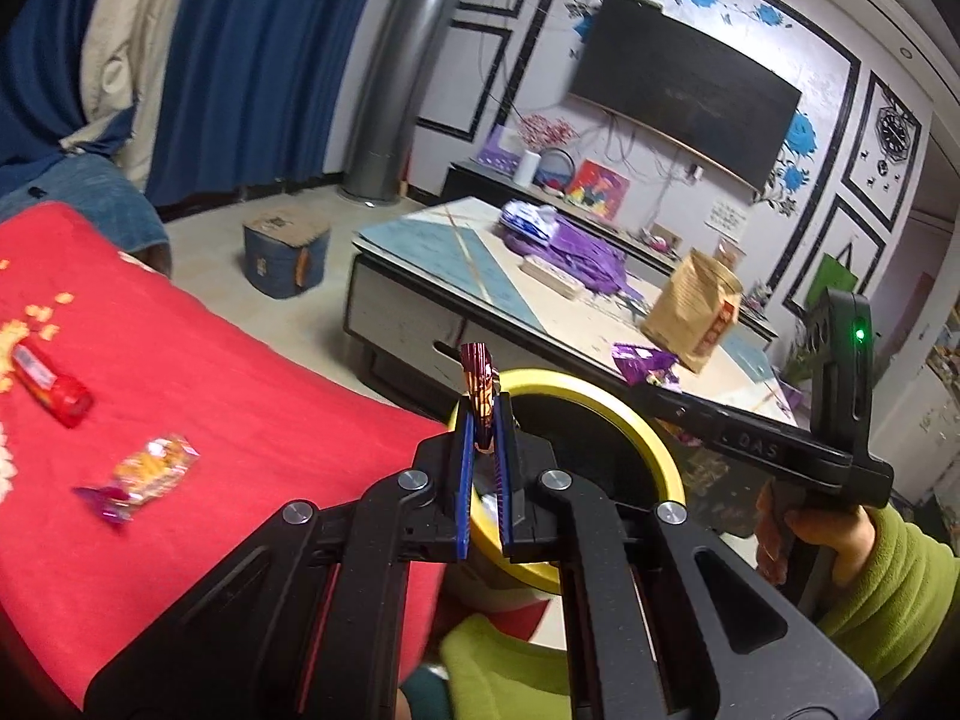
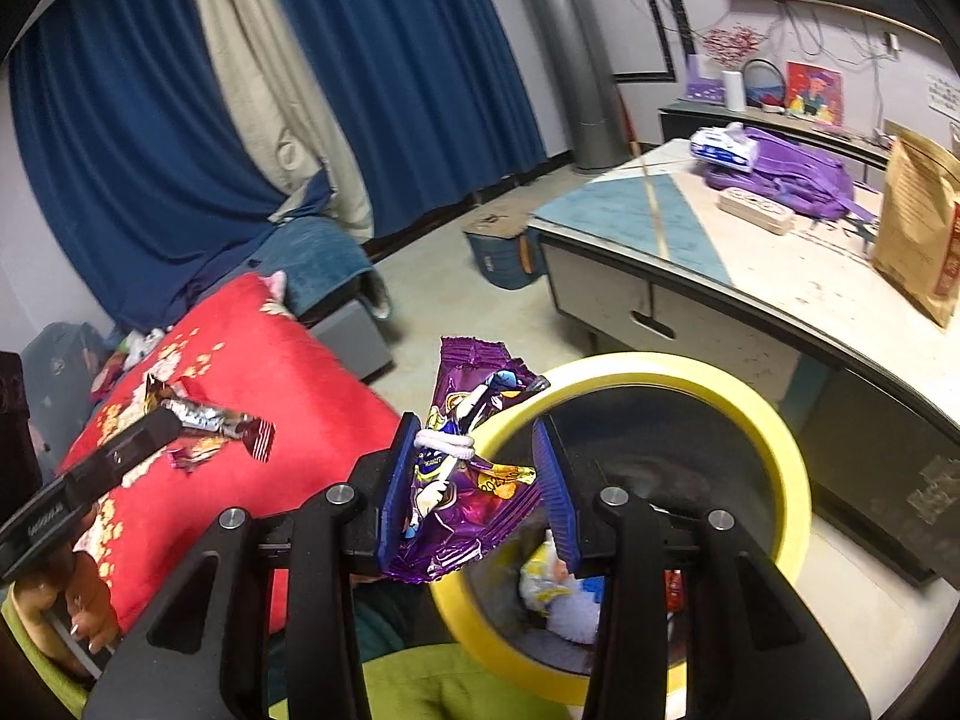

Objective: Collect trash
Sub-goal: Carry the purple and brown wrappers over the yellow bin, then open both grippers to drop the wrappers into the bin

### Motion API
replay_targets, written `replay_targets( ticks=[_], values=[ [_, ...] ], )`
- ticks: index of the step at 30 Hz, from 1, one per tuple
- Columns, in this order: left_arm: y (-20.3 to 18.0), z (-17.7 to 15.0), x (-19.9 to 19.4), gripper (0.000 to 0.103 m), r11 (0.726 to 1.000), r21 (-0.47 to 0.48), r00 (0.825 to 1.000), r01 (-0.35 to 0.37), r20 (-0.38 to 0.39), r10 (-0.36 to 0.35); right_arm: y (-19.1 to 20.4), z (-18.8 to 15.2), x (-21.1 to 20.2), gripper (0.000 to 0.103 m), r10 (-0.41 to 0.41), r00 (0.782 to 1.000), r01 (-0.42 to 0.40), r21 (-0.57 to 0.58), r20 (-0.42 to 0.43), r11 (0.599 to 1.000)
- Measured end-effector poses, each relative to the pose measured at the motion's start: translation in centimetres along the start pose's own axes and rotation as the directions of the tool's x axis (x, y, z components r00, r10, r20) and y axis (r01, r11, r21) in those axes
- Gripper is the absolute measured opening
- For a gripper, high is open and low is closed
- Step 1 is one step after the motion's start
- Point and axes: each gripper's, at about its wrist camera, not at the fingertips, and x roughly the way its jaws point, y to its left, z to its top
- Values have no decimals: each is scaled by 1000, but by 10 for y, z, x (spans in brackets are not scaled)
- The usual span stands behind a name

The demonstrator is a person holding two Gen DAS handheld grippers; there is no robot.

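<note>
Both grippers are converging on the yellow-rimmed bin [image 2: 774, 438], so that the trash in each can fall straight inside. The left gripper [image 1: 483, 456] is hovering at the bin's near rim, its fingers [image 1: 463, 480] pinched fully closed on a thin foil wrapper [image 1: 480, 384] that is standing upright between them. The right gripper [image 2: 480, 480] is reaching over the same rim, its fingers [image 2: 393, 486] standing partly apart and clamping a crumpled purple bag [image 2: 462, 480], which is filling the gap. More trash is already lying in the bin. An orange packet [image 1: 150, 468] and a red tube [image 1: 51, 390] are waiting on the red cushion [image 1: 240, 360], uncollected.
</note>
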Motion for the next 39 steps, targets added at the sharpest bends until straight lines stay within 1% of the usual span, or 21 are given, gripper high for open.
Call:
replay_targets(
  ticks=[6,10,13,18,23,24,25,26,27,29,30,31,33,35,36,37,39],
  values=[
    [-19,-8,32,3,998,19,997,59,-57,-58,-25,-4,3,37,-43,999,43,44,-12,998],
    [-34,-15,56,3,995,50,991,91,-106,-86,-42,-6,5,37,-66,997,68,79,-25,995],
    [-44,-21,73,3,992,79,986,102,-137,-91,-51,-8,8,37,-81,996,85,95,-38,992],
    [-53,-28,95,3,988,99,979,117,-180,-98,-62,-11,12,39,-95,994,101,115,-56,988],
    [-52,-34,107,4,985,79,967,150,-217,-130,-70,-12,14,40,-101,993,109,143,-67,984],
    [-52,-33,110,5,986,76,967,151,-220,-131,-72,-13,14,42,-105,992,114,148,-68,982],
    [-51,-33,112,5,986,72,966,148,-224,-128,-73,-13,14,48,-111,992,120,154,-68,981],
    [-50,-34,115,5,986,68,964,154,-230,-135,-74,-13,14,50,-116,991,125,158,-68,979],
    [-51,-34,116,7,986,66,962,156,-235,-136,-76,-13,14,52,-121,990,130,163,-66,978],
    [-49,-37,119,22,987,64,961,150,-244,-131,-78,-13,13,55,-129,990,138,174,-64,975],
    [-47,-38,120,36,988,53,960,148,-249,-131,-80,-13,12,57,-135,989,143,180,-60,973],
    [-44,-38,121,46,989,40,960,142,-251,-127,-79,-13,10,59,-138,989,146,183,-55,972],
    [-42,-38,119,48,991,32,961,132,-249,-120,-80,-11,8,61,-147,988,153,186,-44,971],
    [-39,-37,114,60,993,36,966,116,-237,-105,-78,-11,7,64,-151,988,155,184,-36,971],
    [-37,-35,111,73,993,34,969,110,-227,-99,-77,-11,6,66,-151,988,155,183,-32,971],
    [-34,-33,107,79,993,22,971,112,-213,-105,-75,-11,6,66,-149,988,152,179,-30,972],
    [-29,-30,101,82,994,7,975,111,-194,-108,-71,-11,7,66,-144,989,147,167,-30,975]
  ],
)
